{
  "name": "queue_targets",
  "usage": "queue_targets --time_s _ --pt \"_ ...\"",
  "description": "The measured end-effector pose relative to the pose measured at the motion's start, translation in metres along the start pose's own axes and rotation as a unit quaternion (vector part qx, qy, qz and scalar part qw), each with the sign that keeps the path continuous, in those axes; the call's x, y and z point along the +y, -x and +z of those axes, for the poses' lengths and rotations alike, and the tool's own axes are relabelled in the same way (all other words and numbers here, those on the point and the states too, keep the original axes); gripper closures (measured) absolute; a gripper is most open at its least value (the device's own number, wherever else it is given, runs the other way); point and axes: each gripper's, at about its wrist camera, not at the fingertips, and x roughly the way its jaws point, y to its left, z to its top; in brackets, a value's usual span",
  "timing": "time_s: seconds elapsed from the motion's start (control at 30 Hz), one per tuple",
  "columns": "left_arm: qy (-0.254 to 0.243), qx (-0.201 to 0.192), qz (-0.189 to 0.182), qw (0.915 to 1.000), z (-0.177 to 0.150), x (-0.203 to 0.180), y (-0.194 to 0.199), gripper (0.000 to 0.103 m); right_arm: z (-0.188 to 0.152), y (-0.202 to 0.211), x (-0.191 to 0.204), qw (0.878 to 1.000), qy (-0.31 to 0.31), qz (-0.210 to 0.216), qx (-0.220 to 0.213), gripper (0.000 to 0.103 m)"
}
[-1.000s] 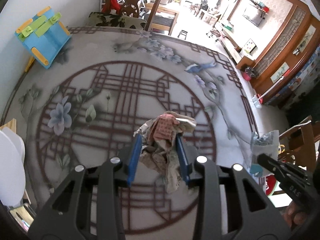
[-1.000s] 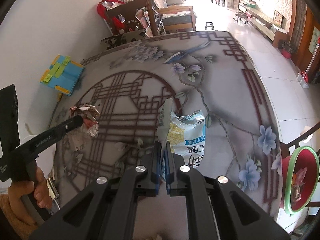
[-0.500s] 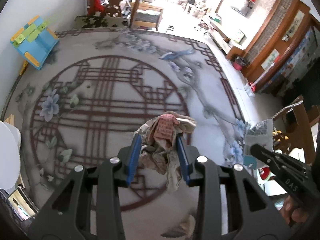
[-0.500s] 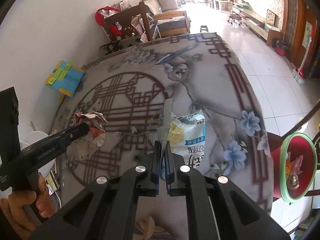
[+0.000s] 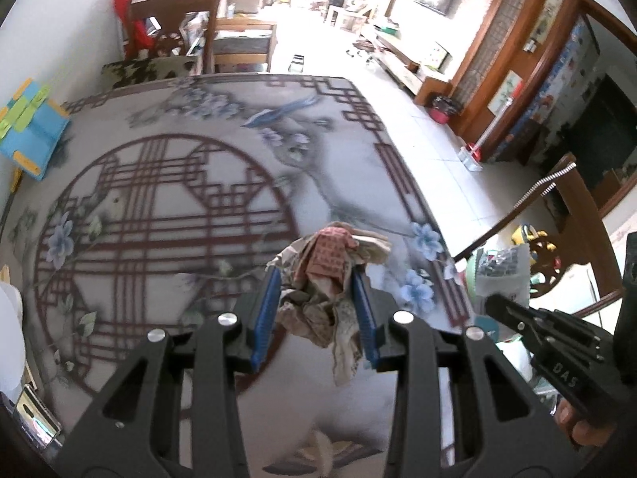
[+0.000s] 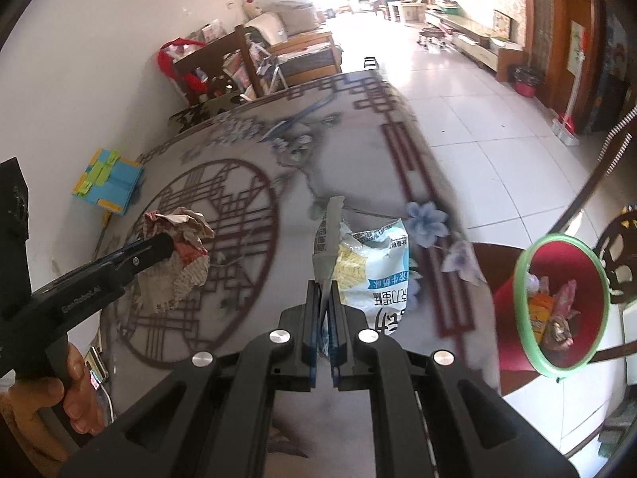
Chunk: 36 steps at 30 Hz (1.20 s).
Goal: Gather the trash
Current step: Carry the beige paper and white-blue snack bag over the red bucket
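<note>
I have two pieces of trash in the air above the patterned table point(image 5: 167, 183). My left gripper point(image 5: 316, 302) has its blue pads pressed in on a crumpled paper wad point(image 5: 326, 279), with a loose tail hanging below the pads. My right gripper point(image 6: 325, 298) has its fingers almost closed, pinching the torn top edge of a blue-and-white snack bag point(image 6: 370, 267) that dangles off to the right.

The red bin with the green rim point(image 6: 561, 306) sits off the table's right edge, down beside a chair, and already holds a few scraps.

What worries me most is the bag. I hold it only by a thin strip of film, so a quick swing toward the bin could tear it or slip it free onto the floor. The wad is a bulky, springy bundle; if I let go early, or off to one side of the rim, the hanging tail may catch on the edge and tip it out. The two grippers are also heading for the same small opening, so they could knock together if I bring both in at once. The right wrist view is smeared near the table edge, so I may be misjudging how far below that edge the bin stands.

Count: two grippers, one wad, one bag, one bin.
</note>
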Motion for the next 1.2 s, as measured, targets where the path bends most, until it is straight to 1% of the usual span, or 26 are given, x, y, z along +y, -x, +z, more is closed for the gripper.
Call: queue_targets --time_s 0.3,0.5,0.6,0.8,0.97,1.1,1.2 --pt "-0.038 0.010 -0.019 0.9991 -0.001 -0.053 -0.011 0.067 -0.011 0.020 -0.050 0.999 -0.041 -0.022 -0.011 0.098" --pt "-0.084 0.022 -0.042 0.9954 -0.001 -0.102 -0.024 0.067 -0.017 0.039 -0.098 0.995 -0.085 -0.045 -0.027 0.098" --pt "-0.118 0.026 -0.057 0.9911 0.000 -0.137 -0.031 0.067 -0.022 0.050 -0.125 0.992 -0.110 -0.060 -0.034 0.098" --pt "-0.163 0.037 -0.086 0.9821 0.002 -0.191 -0.047 0.067 -0.031 0.068 -0.171 0.983 -0.157 -0.086 -0.048 0.097" --pt "-0.203 0.048 -0.111 0.9717 0.001 -0.235 -0.062 0.066 -0.036 0.076 -0.202 0.976 -0.185 -0.105 -0.050 0.096" --pt "-0.229 0.068 -0.131 0.9623 0.000 -0.269 -0.080 0.066 -0.041 0.076 -0.227 0.970 -0.208 -0.119 -0.047 0.096" --pt "-0.246 0.080 -0.136 0.9563 -0.001 -0.288 -0.093 0.065 -0.042 0.076 -0.244 0.966 -0.222 -0.126 -0.047 0.096"
